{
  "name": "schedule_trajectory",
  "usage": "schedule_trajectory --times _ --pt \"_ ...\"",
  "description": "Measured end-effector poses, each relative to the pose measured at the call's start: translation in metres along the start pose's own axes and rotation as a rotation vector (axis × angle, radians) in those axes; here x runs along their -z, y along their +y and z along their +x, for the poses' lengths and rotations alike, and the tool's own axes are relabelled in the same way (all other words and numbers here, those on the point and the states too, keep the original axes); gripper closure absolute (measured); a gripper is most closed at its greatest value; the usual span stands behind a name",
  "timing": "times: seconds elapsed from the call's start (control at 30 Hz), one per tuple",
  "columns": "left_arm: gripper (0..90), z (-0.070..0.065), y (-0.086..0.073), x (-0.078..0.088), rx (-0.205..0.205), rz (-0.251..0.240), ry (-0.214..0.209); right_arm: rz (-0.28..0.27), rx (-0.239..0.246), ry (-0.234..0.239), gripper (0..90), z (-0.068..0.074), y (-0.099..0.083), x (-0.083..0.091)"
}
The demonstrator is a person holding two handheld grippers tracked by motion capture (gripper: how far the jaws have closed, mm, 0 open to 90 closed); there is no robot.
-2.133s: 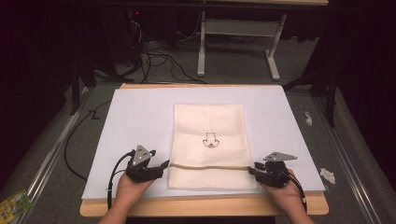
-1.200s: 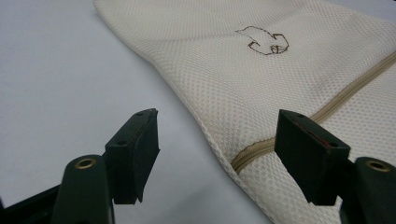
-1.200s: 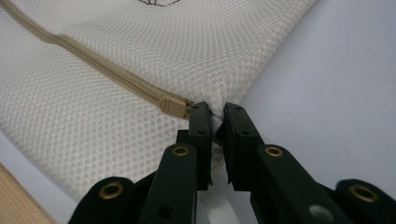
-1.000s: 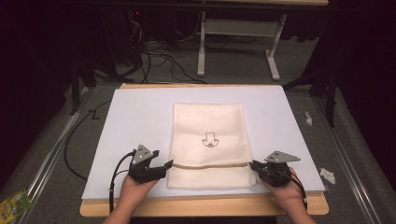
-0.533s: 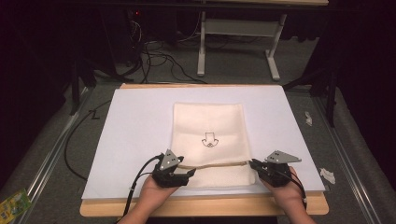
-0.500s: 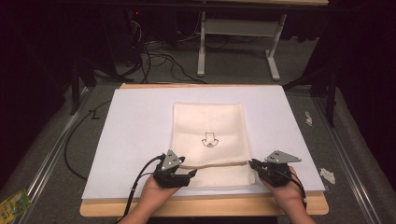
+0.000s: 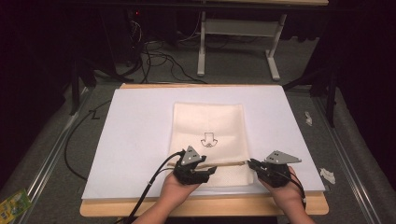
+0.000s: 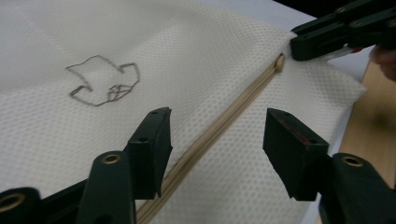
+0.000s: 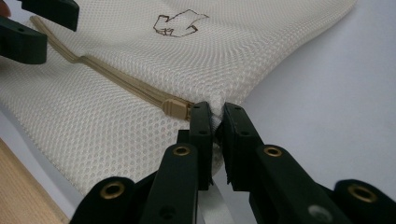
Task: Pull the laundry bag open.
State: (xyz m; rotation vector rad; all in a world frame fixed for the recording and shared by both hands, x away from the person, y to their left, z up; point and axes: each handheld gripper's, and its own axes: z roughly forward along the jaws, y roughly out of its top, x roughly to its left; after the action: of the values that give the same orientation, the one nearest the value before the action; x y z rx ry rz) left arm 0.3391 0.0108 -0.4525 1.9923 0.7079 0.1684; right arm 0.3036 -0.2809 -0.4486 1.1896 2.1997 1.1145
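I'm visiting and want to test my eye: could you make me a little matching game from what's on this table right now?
Things:
1. left gripper
2. right gripper
3. zipper
4. drawing

States:
A. dark outline on the mesh bag
B. tan strip across the bag
C. shut on the bag's edge
D. open over the zipper

Pairs: 1-D, 2-C, 3-B, 4-A

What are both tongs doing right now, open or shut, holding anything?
Left tongs: open, jaws either side of the zipper, holding nothing.
Right tongs: shut on the edge of the mesh bag, beside the zipper pull.
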Motion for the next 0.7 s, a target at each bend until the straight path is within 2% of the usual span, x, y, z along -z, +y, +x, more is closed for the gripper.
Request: schedule_trajectory --times 0.13,0.27,0.4,0.7 --pt "51.9 -0.013 0.006 -0.017 -0.02 0.018 -0.046 -0.002 0.004 0.004 84.2 -0.001 0.0 0.0" --pt "53.1 -0.022 0.011 -0.032 -0.007 0.029 -0.073 -0.004 0.008 0.006 84.2 0.0 0.001 0.0" --pt "54.1 -0.025 0.013 -0.042 0.016 0.028 -0.079 -0.016 0.018 0.012 84.2 0.0 0.002 0.001" --pt "56.7 -0.033 0.016 -0.054 0.015 0.029 -0.087 -0.023 0.018 0.016 84.2 0.001 0.003 0.002"
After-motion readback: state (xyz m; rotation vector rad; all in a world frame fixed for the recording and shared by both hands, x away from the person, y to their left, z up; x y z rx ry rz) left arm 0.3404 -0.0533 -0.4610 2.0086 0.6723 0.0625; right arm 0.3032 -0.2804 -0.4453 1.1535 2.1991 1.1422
